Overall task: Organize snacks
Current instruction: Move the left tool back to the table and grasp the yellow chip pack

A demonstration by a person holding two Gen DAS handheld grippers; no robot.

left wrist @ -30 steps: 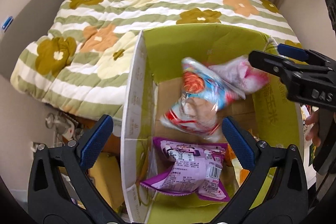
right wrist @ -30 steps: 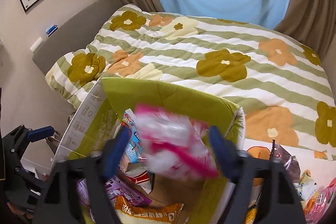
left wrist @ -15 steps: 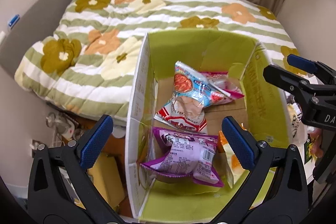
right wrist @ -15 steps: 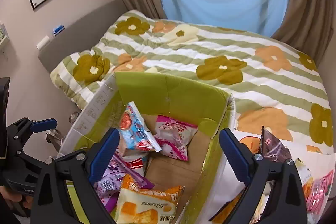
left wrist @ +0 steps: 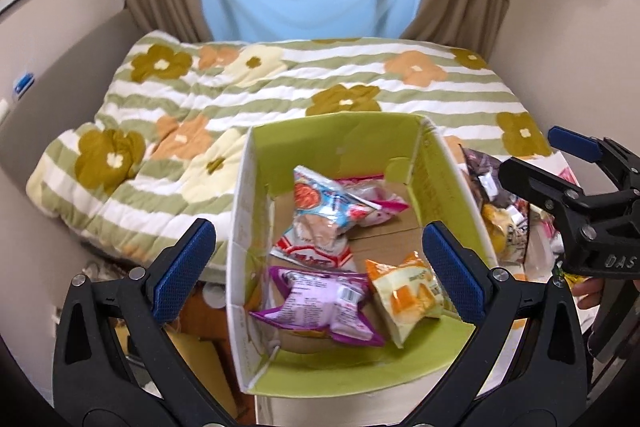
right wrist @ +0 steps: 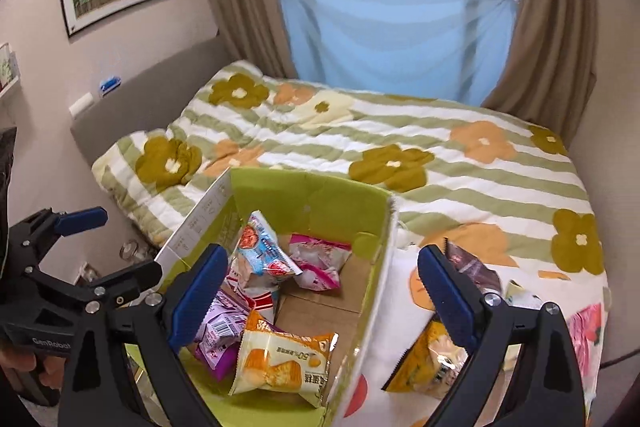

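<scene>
Right gripper (right wrist: 320, 303), jaws now spread and empty, is hovering above the green box (right wrist: 380, 267), the pink packet (right wrist: 320, 263) having just dropped in, leaving loose snacks (right wrist: 436, 359) outstanding

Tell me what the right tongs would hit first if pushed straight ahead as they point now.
Probably the green box's right wall, which sits midway between the open right tongs; depth is unclear, so they might pass over it to the floral quilt.

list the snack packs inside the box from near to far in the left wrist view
purple pack → yellow-orange pack → red and white pack → blue pack with the red circle → pink pack, all lying in the green box.
</scene>
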